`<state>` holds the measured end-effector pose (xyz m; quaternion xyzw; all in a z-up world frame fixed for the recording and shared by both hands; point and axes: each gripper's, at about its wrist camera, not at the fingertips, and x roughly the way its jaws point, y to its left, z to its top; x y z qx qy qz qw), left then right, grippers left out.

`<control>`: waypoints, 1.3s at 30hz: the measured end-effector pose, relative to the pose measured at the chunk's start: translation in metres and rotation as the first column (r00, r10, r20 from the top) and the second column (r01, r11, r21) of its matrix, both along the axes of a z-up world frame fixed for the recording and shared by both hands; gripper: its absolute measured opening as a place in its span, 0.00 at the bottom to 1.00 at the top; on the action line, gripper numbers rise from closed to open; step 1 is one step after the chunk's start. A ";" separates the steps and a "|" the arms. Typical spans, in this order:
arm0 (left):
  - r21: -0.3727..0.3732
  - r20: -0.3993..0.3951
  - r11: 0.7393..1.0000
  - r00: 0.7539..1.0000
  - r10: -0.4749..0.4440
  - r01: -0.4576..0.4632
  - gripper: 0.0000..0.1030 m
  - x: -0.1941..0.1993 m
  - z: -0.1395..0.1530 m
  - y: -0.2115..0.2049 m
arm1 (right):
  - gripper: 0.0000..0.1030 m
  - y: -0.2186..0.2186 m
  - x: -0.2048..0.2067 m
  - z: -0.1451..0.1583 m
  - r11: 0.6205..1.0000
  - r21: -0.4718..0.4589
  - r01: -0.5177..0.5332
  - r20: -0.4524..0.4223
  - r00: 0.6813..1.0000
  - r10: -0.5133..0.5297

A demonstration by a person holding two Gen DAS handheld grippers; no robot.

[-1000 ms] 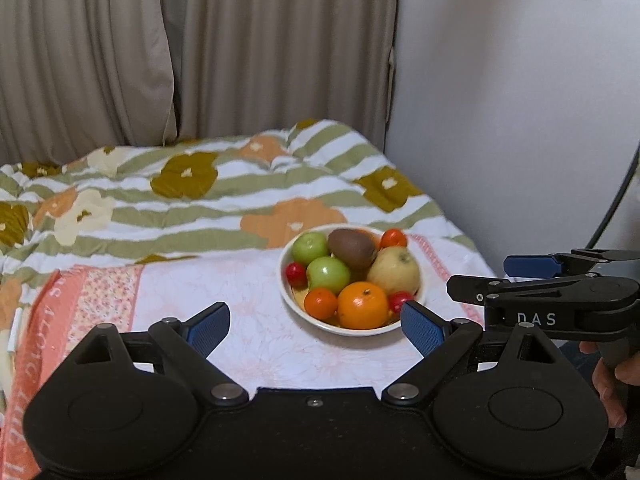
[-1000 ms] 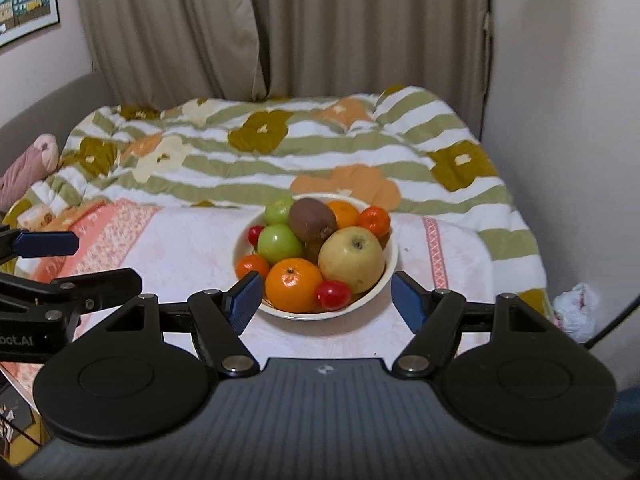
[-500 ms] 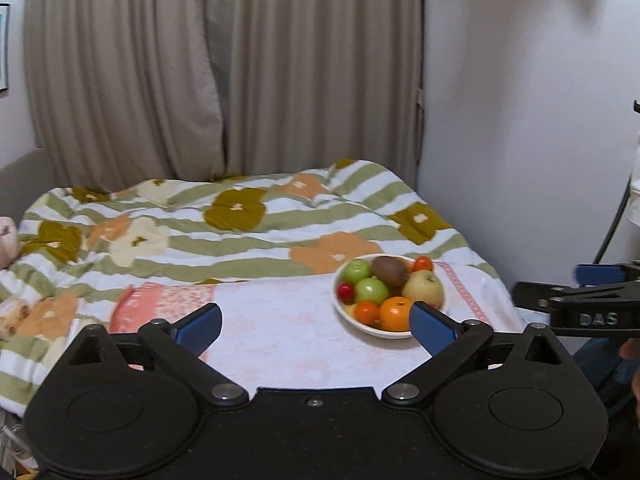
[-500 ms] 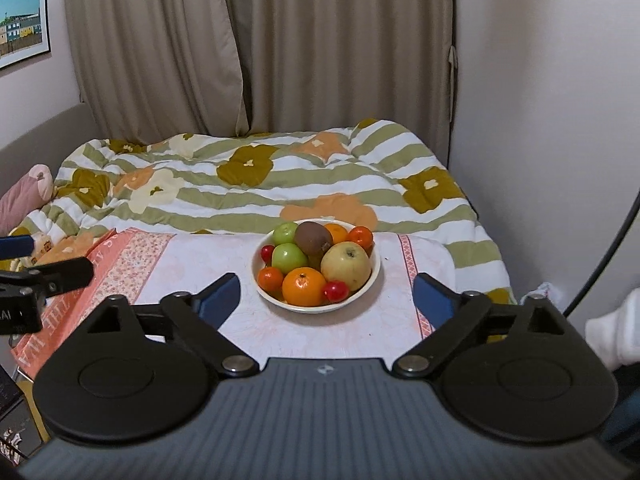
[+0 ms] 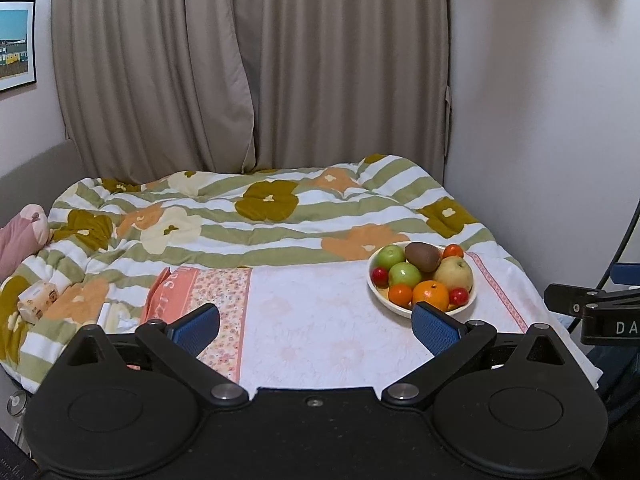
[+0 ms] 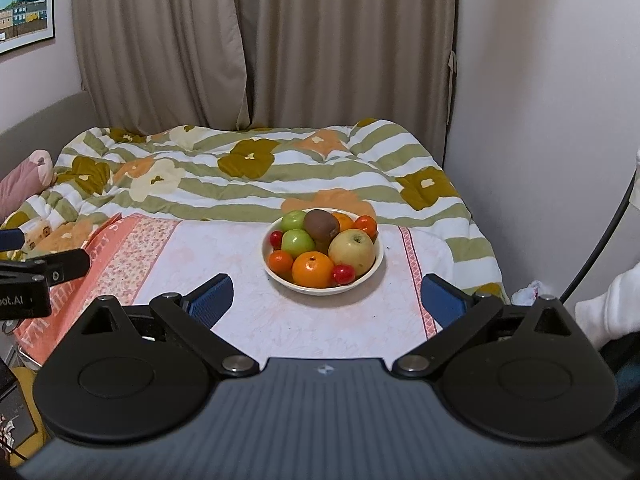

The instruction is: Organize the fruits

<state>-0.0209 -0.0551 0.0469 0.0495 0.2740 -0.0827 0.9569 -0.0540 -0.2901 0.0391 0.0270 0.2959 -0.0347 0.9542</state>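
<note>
A cream bowl [image 6: 362,278] full of fruit sits on a pink cloth [image 6: 224,264] on the bed. In it lie a brown kiwi [image 6: 321,224], two green apples [image 6: 298,241], a yellow pear-like apple [image 6: 355,251], an orange [image 6: 313,269], tangerines and small red fruits. The bowl also shows in the left wrist view [image 5: 380,296], right of centre. My left gripper [image 5: 316,326] is open and empty, held back from the bed. My right gripper [image 6: 326,300] is open and empty, the bowl ahead between its fingers.
A striped flowered duvet [image 6: 256,176] covers the bed. Curtains [image 6: 260,40] hang behind, a wall [image 6: 540,80] stands on the right. A pink plush [image 5: 20,240] and a tissue pack [image 5: 40,300] lie at the left. A black cable [image 5: 624,236] runs on the right.
Both grippers have pulled back and up from the bowl, which now looks smaller and farther. More of the bed and room shows. Both stay open and empty.
</note>
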 end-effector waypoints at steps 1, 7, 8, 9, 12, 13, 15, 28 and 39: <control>-0.001 0.000 1.000 1.000 0.001 -0.001 1.00 0.000 0.000 0.000 | 1.00 0.001 0.000 0.000 1.000 0.002 -0.001 -0.001 1.000 0.001; -0.008 -0.008 1.000 1.000 0.004 -0.004 1.00 -0.001 -0.002 0.005 | 1.00 0.003 0.001 0.000 1.000 0.004 0.000 -0.003 1.000 0.000; -0.009 -0.008 1.000 1.000 0.004 -0.004 1.00 -0.001 -0.002 0.006 | 1.00 0.004 0.001 -0.001 1.000 0.006 0.001 -0.005 1.000 -0.001; -0.009 -0.007 1.000 1.000 0.003 -0.003 1.00 -0.001 -0.002 0.006 | 1.00 0.005 0.001 -0.001 1.000 0.007 0.002 -0.006 1.000 -0.002; -0.002 -0.007 1.000 1.000 0.002 -0.002 1.00 0.000 -0.002 0.006 | 1.00 0.008 0.002 -0.002 1.000 0.007 0.003 -0.009 1.000 -0.003; -0.001 -0.008 1.000 1.000 0.003 -0.003 1.00 0.002 -0.002 0.005 | 1.00 0.008 0.003 -0.002 1.000 0.008 0.004 -0.011 1.000 -0.004; -0.001 -0.008 1.000 1.000 0.002 -0.002 1.00 0.003 -0.002 0.006 | 1.00 0.009 0.003 -0.003 1.000 0.008 0.006 -0.014 1.000 -0.006; 0.007 0.000 1.000 1.000 0.003 -0.003 1.00 0.006 -0.003 0.004 | 1.00 0.009 0.008 -0.008 1.000 0.016 0.019 -0.047 0.999 -0.018; 0.017 0.006 1.000 1.000 0.003 -0.003 1.00 0.005 -0.004 0.007 | 1.00 0.007 0.010 -0.011 0.999 0.022 0.026 -0.060 0.998 -0.025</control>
